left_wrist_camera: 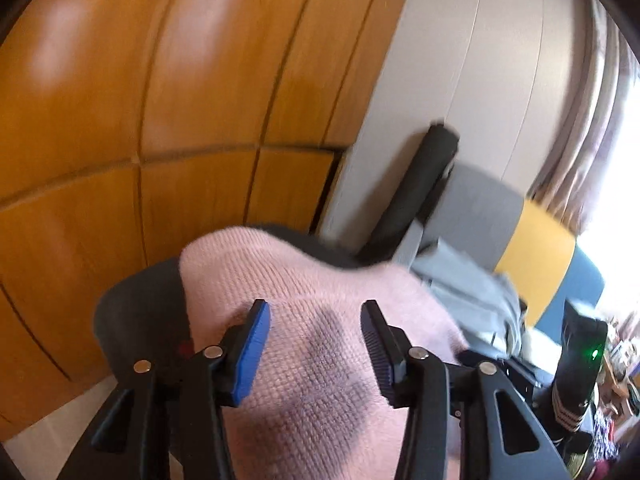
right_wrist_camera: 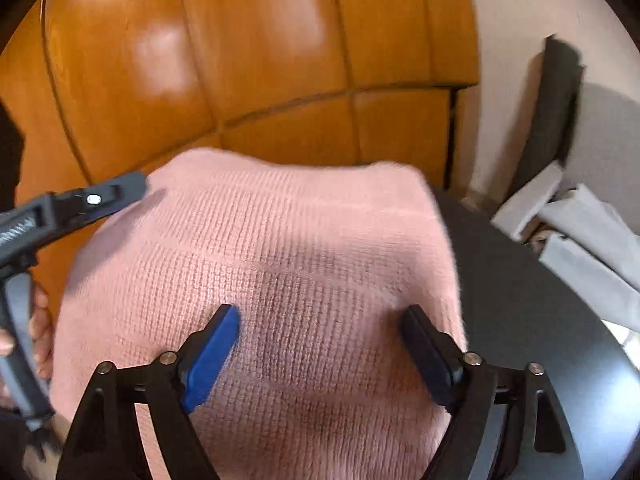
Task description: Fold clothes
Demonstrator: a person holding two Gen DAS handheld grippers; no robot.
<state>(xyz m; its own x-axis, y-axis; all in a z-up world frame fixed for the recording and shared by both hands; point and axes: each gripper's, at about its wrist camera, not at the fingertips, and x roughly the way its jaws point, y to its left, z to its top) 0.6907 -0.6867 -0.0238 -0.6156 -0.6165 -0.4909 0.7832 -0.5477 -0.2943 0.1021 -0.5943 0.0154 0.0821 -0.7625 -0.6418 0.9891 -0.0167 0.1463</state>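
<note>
A pink knitted garment [left_wrist_camera: 312, 360] lies folded in a thick pad on a dark round table [left_wrist_camera: 132, 312]. In the left wrist view my left gripper [left_wrist_camera: 316, 312] hovers just over the knit, open, with nothing pressed between its blue and black pads. The right wrist view shows the same garment [right_wrist_camera: 280, 248] with my right gripper [right_wrist_camera: 320, 316] standing wide open above its near part, its pads off the cloth. One of the left gripper's fingers [right_wrist_camera: 116, 192] reaches in over the garment's far left corner, and a hand [right_wrist_camera: 40, 320] shows beneath it.
Orange wooden cabinet doors [left_wrist_camera: 140, 100] stand close behind the table. A black roll [left_wrist_camera: 420, 184] leans on the white wall. Grey clothes [left_wrist_camera: 472, 292] lie to the right, with a yellow and blue seat [left_wrist_camera: 540, 256] and a curtain [left_wrist_camera: 588, 140] beyond. Dark table top [right_wrist_camera: 520, 300] shows right of the garment.
</note>
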